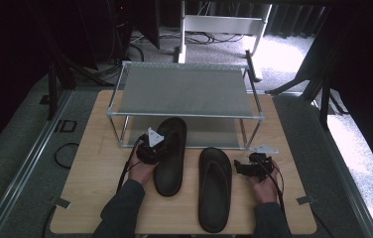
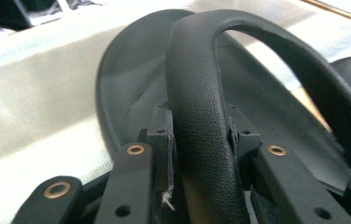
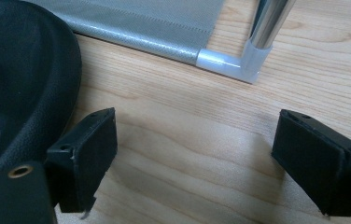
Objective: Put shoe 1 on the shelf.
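Overhead forward; 2 close gripper views.

No legible txt anywhere.

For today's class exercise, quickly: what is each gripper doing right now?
Left gripper: shut on the strap of the left sandal.
Right gripper: open, holding nothing, beside the right sandal on the table.

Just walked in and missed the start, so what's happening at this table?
A person works two handheld grippers. The left gripper is clamped on the strap of one black flip-flop, whose toe lies at the lower tier of a two-tier rack. The right gripper sits open beside the second flip-flop on the wooden table.
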